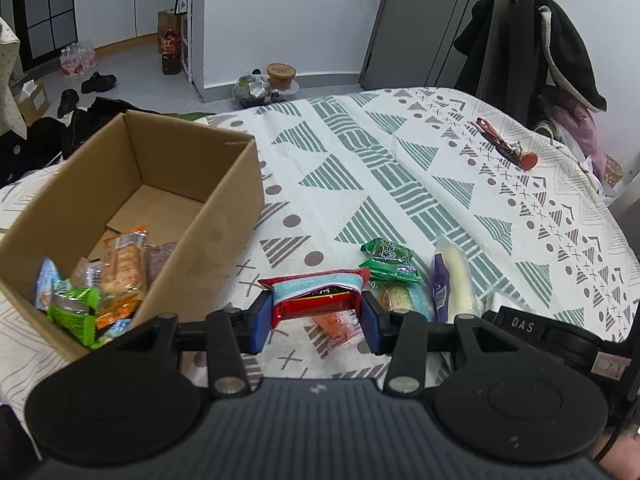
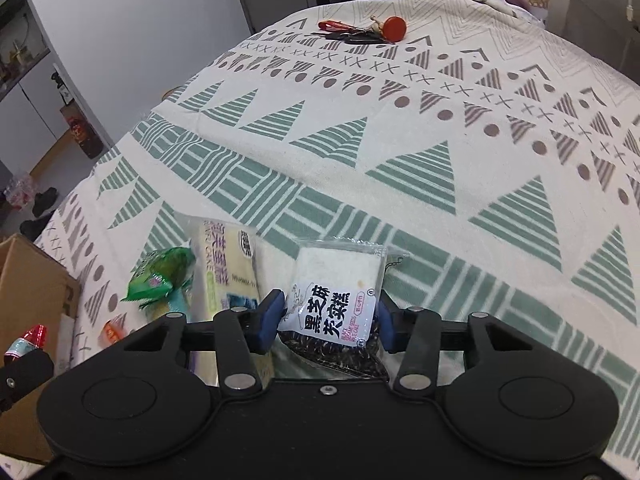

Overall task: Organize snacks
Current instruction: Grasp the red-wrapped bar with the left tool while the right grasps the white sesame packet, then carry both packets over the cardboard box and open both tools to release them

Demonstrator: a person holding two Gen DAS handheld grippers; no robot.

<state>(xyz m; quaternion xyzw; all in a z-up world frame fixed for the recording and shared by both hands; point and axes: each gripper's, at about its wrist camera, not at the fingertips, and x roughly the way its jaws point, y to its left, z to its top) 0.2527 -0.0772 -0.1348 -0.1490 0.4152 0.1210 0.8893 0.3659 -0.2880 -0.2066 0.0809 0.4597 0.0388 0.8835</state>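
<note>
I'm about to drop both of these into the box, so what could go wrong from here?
1. The left gripper pinches the red snack packet only near one end, so it might slip out before reaching the cardboard box.
2. The right gripper straddles the black sesame cake packet; whether it grips is unclear.
3. The box's near corner is already piled, so new packets might slide off.

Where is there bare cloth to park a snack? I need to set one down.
The wide stretch of tablecloth between the cardboard box and the keys is bare. It is crowded at the near edge, around the green packet and the white cake packet, and in the box's near end.
</note>
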